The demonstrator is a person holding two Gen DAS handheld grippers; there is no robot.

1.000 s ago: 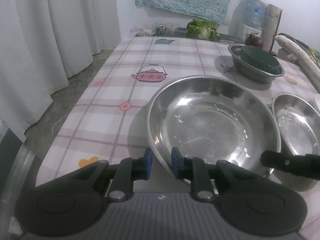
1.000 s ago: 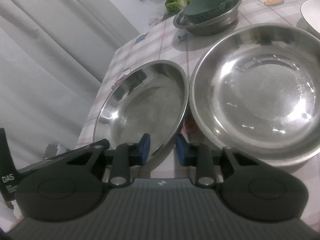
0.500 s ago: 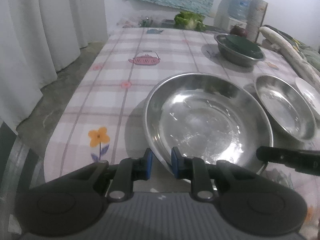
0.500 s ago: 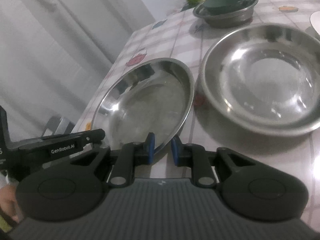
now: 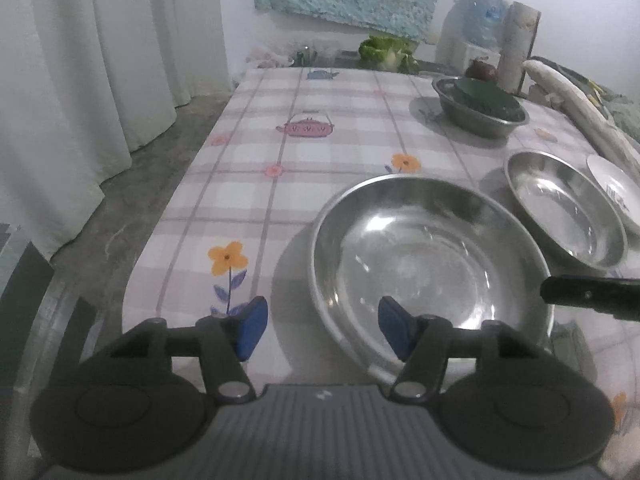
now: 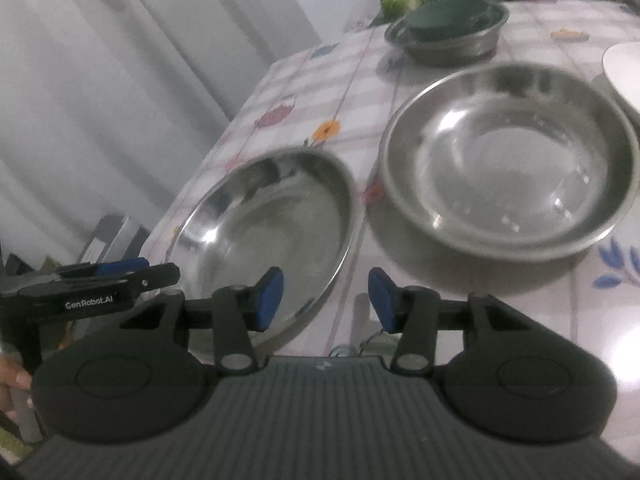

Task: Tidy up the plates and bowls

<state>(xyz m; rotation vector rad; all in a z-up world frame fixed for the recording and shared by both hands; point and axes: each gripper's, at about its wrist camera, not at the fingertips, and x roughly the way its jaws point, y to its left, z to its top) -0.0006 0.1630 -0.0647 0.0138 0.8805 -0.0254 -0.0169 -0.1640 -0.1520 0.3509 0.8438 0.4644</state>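
A large steel plate lies on the checked tablecloth near the front edge; it also shows in the right wrist view. My left gripper is open, its fingers astride the plate's near left rim. My right gripper is open astride the plate's near right rim. A second steel bowl sits to the right, also in the right wrist view. A white plate lies beyond it.
A steel bowl holding a dark green bowl stands at the back right. Lettuce, a water jug and a long white vegetable are at the far end. White curtains hang left of the table.
Both grippers have opened and let go of the large steel plate's rim. The plate now rests nearer the table's front edge, and both grippers have drawn back a little.
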